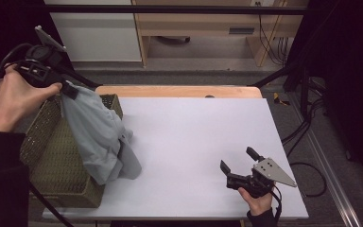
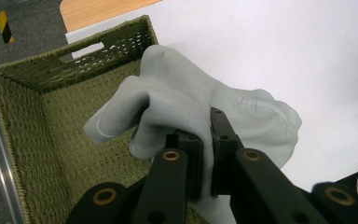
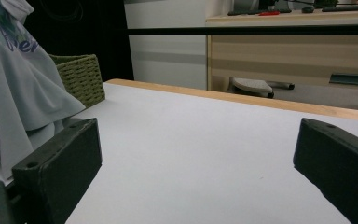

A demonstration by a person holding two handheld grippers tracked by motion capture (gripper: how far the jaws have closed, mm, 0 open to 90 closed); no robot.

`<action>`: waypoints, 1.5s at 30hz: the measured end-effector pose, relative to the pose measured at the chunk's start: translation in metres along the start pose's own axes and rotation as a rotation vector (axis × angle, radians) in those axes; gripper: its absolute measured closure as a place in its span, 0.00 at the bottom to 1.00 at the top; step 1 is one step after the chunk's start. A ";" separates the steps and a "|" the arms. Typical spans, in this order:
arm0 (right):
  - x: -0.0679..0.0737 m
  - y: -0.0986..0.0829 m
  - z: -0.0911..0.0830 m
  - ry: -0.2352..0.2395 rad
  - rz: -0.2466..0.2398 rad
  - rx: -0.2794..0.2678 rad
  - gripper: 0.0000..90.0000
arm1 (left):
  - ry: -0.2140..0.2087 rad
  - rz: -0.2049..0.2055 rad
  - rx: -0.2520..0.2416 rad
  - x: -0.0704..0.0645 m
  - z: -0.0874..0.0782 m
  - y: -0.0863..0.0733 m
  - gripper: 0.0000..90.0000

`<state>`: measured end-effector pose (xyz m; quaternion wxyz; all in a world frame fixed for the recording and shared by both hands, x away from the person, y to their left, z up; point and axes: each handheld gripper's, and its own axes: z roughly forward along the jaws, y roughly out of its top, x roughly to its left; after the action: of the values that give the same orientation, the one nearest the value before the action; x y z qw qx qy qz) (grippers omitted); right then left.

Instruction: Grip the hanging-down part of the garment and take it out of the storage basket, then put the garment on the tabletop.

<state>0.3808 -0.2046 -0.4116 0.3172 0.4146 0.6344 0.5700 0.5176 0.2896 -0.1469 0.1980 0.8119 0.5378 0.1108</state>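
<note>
Now my left tongs (image 2: 205,154) are clamping the grey shirt (image 1: 101,137) above the basket (image 1: 52,161); its hem, trailing over the basket's rim, risks snagging; right tongs (image 1: 240,161) are gaping, empty

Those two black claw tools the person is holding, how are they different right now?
The left gripper is raised above the woven basket, while the right gripper sits low over the white table. The left one's jaws are pinched shut on a pale grey garment; the right one's jaws are spread wide with nothing between them. Both are black, hand-held two-jaw tools.
</note>
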 end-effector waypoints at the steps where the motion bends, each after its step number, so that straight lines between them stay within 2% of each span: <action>1: 0.000 0.000 0.000 0.000 0.000 0.000 0.02 | -0.001 0.000 0.001 0.000 0.000 0.000 0.95; 15: -0.004 -0.001 -0.002 -0.010 0.010 0.005 0.02 | -0.014 0.018 -0.003 -0.009 -0.001 0.003 0.95; 21: -0.005 -0.002 -0.002 -0.009 0.006 0.010 0.02 | -0.027 0.030 -0.022 -0.019 -0.004 0.006 0.95; 34: -0.005 -0.002 -0.004 -0.009 0.017 0.021 0.01 | -0.067 0.124 -0.071 -0.062 -0.012 0.021 0.95; 42: -0.006 -0.001 -0.005 -0.008 0.018 0.014 0.01 | -0.097 0.179 -0.100 -0.092 -0.010 0.033 0.95; 45: -0.006 -0.001 -0.005 -0.008 0.022 0.016 0.01 | -0.110 0.206 -0.097 -0.103 -0.009 0.038 0.95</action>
<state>0.3793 -0.2121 -0.4125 0.3103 0.4263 0.6331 0.5667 0.5047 0.1835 -0.1191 0.2538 0.8573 0.4339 0.1115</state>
